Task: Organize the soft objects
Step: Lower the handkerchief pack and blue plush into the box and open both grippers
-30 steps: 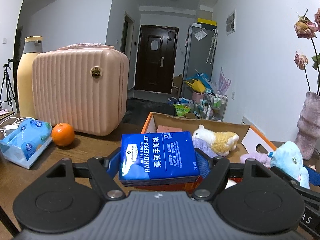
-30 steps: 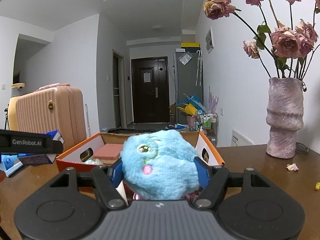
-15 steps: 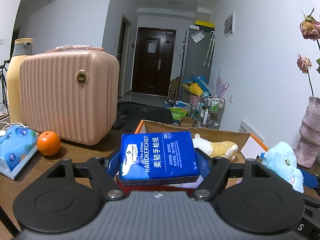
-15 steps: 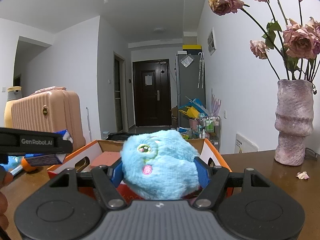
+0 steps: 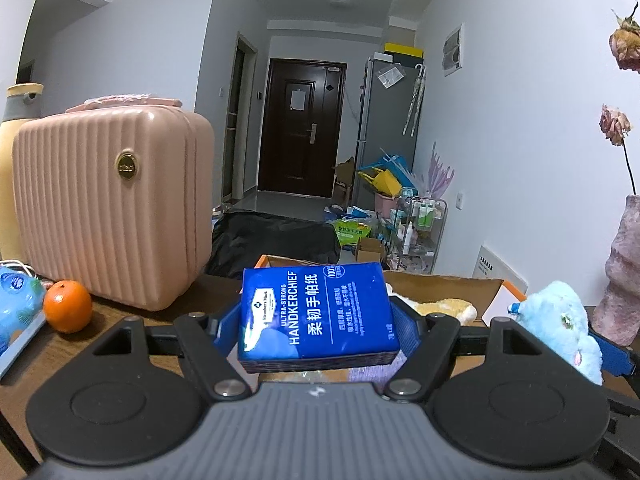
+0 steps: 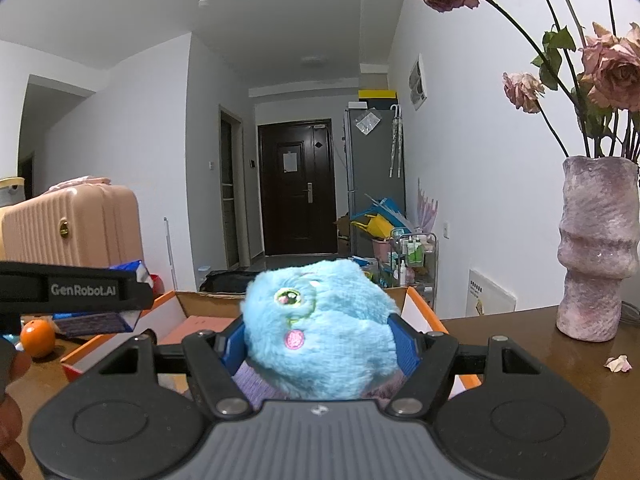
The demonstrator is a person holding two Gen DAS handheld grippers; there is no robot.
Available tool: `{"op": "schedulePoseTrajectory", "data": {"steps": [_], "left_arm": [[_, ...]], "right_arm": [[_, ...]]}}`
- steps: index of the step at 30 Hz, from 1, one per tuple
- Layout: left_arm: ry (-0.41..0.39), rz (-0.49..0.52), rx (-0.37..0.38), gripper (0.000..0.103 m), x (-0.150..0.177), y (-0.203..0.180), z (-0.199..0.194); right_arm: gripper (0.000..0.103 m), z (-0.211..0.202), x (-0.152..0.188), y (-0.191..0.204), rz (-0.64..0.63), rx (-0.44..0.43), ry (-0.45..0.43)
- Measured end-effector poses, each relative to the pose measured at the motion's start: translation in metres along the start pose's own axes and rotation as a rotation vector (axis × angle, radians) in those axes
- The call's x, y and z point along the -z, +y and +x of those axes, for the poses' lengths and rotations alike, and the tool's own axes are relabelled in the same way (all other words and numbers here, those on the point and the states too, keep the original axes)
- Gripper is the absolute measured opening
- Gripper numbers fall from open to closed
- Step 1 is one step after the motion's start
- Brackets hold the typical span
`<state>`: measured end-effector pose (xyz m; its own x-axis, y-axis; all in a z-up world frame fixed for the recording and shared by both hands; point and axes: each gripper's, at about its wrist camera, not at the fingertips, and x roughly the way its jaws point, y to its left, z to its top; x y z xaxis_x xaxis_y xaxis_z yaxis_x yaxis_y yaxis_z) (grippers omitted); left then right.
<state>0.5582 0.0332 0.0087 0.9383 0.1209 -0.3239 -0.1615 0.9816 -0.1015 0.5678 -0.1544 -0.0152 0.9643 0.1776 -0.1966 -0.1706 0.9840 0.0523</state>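
Left gripper (image 5: 316,322) is clamped on a blue handkerchief pack (image 5: 318,316) — flat, glossy wrapper, white "ULTRA-STRONG HANDKERCHIEF" print plus Chinese text, label face up, blue pads pressing its two short ends. Right gripper (image 6: 320,334) is clamped on a light-blue plush toy (image 6: 320,328): round, fluffy, one green embroidered eye and a pink patch facing the camera, fur bulging over both pads. Both items are held in the air over the near edge of the orange-rimmed cardboard box (image 6: 420,308). Left view only: a white-and-yellow plush (image 5: 444,306) lying in the box, a tissue pack (image 5: 16,308) at the far left edge, and the pink suitcase (image 5: 108,208) up close with an orange (image 5: 67,306) just in front of it on the brown table (image 5: 132,314); the blue plush shows at its right edge. Right view only: the full pink vase (image 6: 598,248) with dried roses (image 6: 608,68) on the right, a fallen petal (image 6: 618,363) on the table near it, a pink block (image 6: 204,326) inside the box, and the left gripper from the side, its finger marked "GenRobot.AI". A bit of the person's hand (image 6: 10,408) is visible at the left edge, near. Both grippers sit side by side, pointing roughly level down the hallway, tilted slightly down.
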Motion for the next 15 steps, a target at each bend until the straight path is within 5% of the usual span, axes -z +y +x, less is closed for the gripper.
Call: {"op": "schedulePoseTrajectory", "data": {"steps": [13,15], "left_arm": [[0.013,0.022,-0.010,0.076,-0.003,-0.007,0.029],[0.032,0.013,-0.007,0.084,-0.002,-0.004,0.032]], "right_arm": [[0.071,0.029,-0.004,-0.006,0.007,0.024,0.021],[0.073,0.034,-0.004,-0.008,0.006,0.022,0.044]]}}
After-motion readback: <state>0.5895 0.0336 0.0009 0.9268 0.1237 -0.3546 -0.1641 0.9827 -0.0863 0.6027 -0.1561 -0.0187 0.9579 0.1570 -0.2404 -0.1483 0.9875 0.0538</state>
